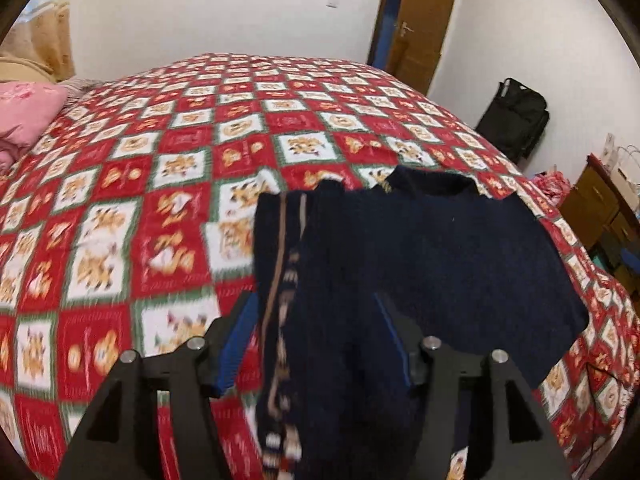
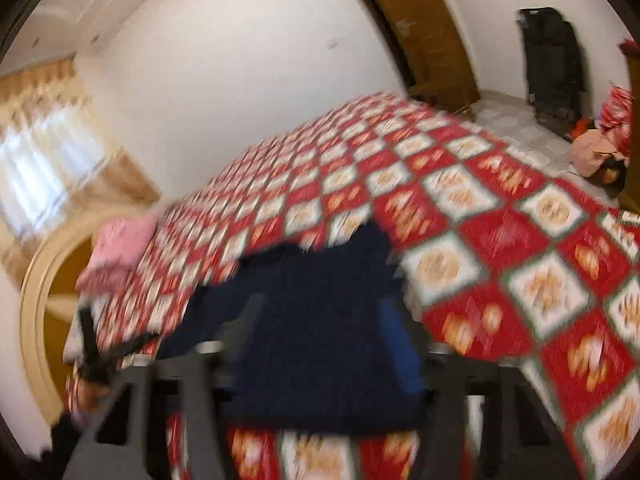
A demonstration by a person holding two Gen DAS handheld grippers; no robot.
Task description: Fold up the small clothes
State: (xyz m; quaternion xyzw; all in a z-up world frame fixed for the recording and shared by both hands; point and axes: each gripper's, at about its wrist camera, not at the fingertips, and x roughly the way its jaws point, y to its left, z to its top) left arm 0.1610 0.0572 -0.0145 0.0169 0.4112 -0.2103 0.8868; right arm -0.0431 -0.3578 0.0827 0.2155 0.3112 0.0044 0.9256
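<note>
A small dark navy knitted sweater [image 1: 420,260] with a tan and white patterned stripe lies on a red, white and green checked bedspread [image 1: 160,184]. My left gripper [image 1: 316,316] stands wide open over the sweater's near edge, with a folded part of it between the fingers. In the blurred right wrist view the sweater [image 2: 320,300] lies between the fingers of my right gripper [image 2: 324,320], which looks open. The other gripper shows dimly at the lower left [image 2: 96,356].
A pink pillow [image 1: 28,116] lies at the bed's left end. A wooden door [image 1: 420,24] and a black bag [image 1: 516,120] stand beyond the far corner. Brown drawers [image 1: 600,204] and bags stand on the right. Curtains [image 2: 44,152] hang at a window.
</note>
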